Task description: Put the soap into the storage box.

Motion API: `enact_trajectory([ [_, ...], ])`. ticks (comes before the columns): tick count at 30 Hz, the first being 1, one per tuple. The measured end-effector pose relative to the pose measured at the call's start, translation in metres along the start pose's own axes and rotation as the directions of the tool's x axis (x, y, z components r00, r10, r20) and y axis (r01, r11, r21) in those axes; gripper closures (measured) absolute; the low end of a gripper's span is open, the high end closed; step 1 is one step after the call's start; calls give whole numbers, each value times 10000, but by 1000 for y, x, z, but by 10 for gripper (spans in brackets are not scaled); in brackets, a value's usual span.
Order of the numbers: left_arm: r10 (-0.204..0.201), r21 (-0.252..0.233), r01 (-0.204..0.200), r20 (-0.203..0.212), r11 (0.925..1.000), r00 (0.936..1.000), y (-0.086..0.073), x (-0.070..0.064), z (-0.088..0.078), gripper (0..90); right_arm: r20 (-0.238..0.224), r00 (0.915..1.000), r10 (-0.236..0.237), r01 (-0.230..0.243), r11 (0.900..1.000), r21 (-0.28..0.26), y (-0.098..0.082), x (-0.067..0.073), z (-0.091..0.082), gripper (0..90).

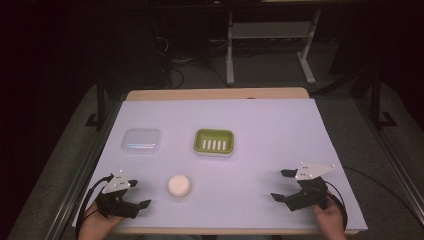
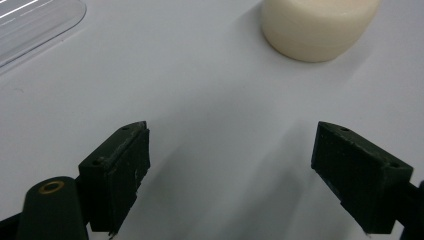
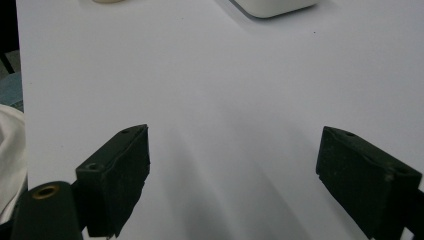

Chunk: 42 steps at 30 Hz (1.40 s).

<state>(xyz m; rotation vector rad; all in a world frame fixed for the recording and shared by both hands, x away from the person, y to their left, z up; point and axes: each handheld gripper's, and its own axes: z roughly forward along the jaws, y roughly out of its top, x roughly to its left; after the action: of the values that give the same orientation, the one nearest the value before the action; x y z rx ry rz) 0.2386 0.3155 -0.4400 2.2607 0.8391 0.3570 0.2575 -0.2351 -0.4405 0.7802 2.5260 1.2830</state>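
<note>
Soap bar (image 1: 179, 185) on desk (image 1: 260, 125), just right of left gripper (image 1: 140, 194), jaws spread for approach; right gripper (image 1: 282, 184) likewise spread, well apart; green soap dish (image 1: 214, 141) beyond, likely destination.

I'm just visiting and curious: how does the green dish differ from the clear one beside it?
The green dish is opaque with a white slotted insert; the clear lid is see-through and bare. The green dish sits mid-table, the clear lid farther left. Both are rounded rectangles lying flat on the white sheet.
</note>
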Motion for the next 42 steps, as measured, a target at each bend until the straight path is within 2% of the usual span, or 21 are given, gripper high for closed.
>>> enact_trajectory([
  [11,-188,-8,188,16,9998,9998,2,-2,3,154,-64,9998,-203,203,9997,109,2,3,2,131],
  [13,-71,58,71,21,10000,10000,3,-3,3,154,-90,9997,-229,229,9997,86,2,2,2,131],
  [15,-258,-51,259,82,9997,9996,4,-3,4,154,-109,9997,-214,215,9997,87,2,2,2,131],
  [22,-319,-160,322,188,9994,9993,4,-4,4,153,-131,9997,-214,215,9997,107,2,3,3,131],
  [26,-197,-67,198,201,9998,9996,6,-4,6,144,-152,9997,-209,211,9997,116,2,3,3,131],
  [32,-278,-83,281,339,9996,9990,9,-6,8,143,-155,9997,-196,198,9997,137,3,3,3,131],
  [42,-21,-17,22,572,10000,9984,15,-9,13,143,-165,9996,-226,228,9997,106,4,4,4,131],
])
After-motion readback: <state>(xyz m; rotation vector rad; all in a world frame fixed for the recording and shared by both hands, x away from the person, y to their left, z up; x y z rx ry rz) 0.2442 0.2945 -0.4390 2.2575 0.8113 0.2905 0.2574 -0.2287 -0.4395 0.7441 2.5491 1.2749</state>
